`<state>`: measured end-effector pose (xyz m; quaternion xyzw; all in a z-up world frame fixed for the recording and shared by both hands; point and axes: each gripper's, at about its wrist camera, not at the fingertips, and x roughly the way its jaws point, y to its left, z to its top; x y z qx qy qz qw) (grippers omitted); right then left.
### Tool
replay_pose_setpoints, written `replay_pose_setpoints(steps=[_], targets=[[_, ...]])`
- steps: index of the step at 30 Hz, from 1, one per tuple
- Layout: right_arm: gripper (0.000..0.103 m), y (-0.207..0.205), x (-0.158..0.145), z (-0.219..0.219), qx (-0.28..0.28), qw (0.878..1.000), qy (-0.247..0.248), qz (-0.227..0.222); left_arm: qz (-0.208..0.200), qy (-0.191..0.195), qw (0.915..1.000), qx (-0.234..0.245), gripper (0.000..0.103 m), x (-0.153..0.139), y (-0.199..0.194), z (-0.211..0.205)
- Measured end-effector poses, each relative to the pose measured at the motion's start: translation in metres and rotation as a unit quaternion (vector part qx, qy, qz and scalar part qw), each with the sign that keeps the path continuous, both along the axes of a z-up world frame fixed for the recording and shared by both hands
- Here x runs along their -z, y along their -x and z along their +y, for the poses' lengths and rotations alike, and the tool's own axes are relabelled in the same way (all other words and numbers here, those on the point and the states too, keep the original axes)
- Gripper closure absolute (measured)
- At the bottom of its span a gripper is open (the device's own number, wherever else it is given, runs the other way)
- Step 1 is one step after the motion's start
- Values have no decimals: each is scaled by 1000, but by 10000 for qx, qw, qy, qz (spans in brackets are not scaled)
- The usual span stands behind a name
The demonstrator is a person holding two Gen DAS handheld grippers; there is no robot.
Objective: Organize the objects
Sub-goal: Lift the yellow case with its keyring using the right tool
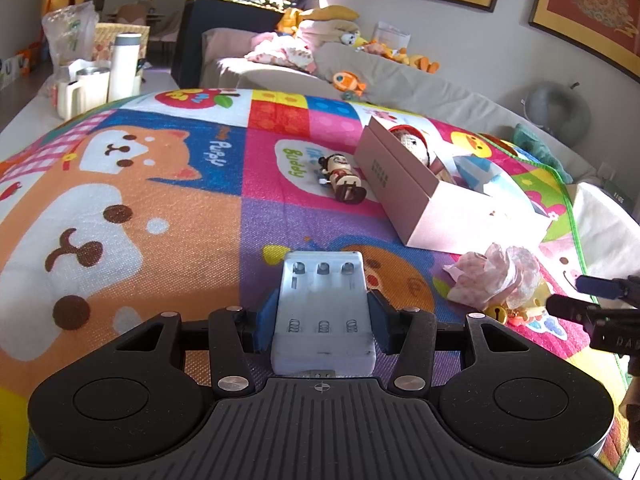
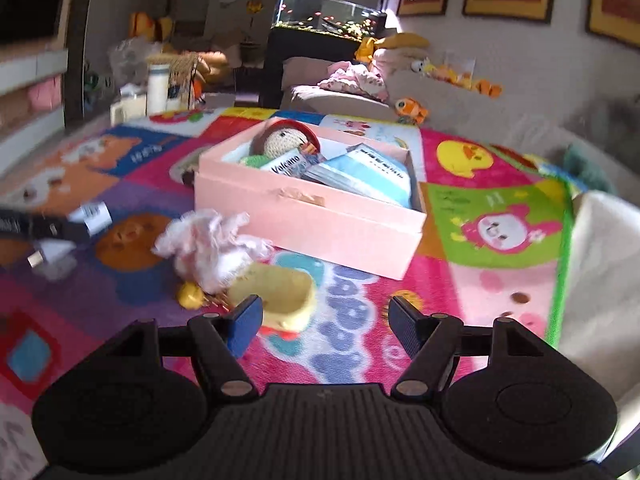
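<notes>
In the left wrist view my left gripper (image 1: 322, 320) is shut on a white battery holder (image 1: 322, 300), its blue pads pressing both sides. Ahead on the play mat lie a small toy figure (image 1: 344, 180) and an open pink box (image 1: 404, 184). The right wrist view shows my right gripper (image 2: 326, 316) open, with a yellow toy (image 2: 280, 296) lying just beyond its left finger and untouched by the pads. A crumpled pink tissue (image 2: 208, 244) lies beside it. The pink box (image 2: 312, 224) holds a crochet doll (image 2: 286, 138), a small carton and blue packets (image 2: 360, 176).
The colourful play mat (image 1: 160, 208) covers the surface, with its green edge (image 2: 560, 264) at the right. Cups and a white flask (image 1: 124, 64) stand at the far left. A sofa with plush toys (image 1: 352, 80) and a fish tank (image 2: 328, 16) lie behind.
</notes>
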<state>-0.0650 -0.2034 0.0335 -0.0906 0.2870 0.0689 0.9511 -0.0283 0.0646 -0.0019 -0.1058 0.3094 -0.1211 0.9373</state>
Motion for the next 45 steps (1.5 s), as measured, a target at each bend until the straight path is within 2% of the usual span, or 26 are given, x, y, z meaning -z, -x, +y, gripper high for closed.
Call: replay_pose_setpoints(steps=[2,4,7,10,15,17,18,23,28,30,34,37,41,45], targets=[[33,-6,1,4,32,9991,-411,128,0,2,10000,1,50,0,0,0],[33,-14,7,12,151,9982,-559,144,1,14,10000,1,50,0,0,0],[33,-26,13,28,296,9990,-338,-54,3,59,10000,-3,50,0,0,1],[33,-30,14,49,128,9994,-127,-284,6,107,9999,-10,50,1,0,2],[33,-13,12,75,-511,9973,100,-512,7,126,9999,-9,50,1,0,3],[22,-5,10,78,-700,9956,242,-581,8,137,9999,-9,50,1,0,3],[20,-1,9,77,-709,9951,294,-620,9,145,9999,-11,50,1,0,3],[18,-2,11,51,-203,9978,366,-512,10,157,9999,-10,50,1,0,3],[19,-18,16,35,298,9994,54,-162,10,152,9999,-8,50,0,0,3],[20,-23,18,34,402,9992,6,-75,10,156,9999,-8,50,0,0,3],[29,-31,24,36,448,9988,7,187,12,157,9999,-6,50,0,0,3],[45,-29,24,34,451,9988,-74,163,11,135,9999,-7,50,0,0,3],[45,-24,20,33,462,9987,-106,170,7,60,10000,-11,50,0,1,1],[45,-13,2,25,404,9988,-292,-24,5,-28,10000,-10,50,0,1,-2]])
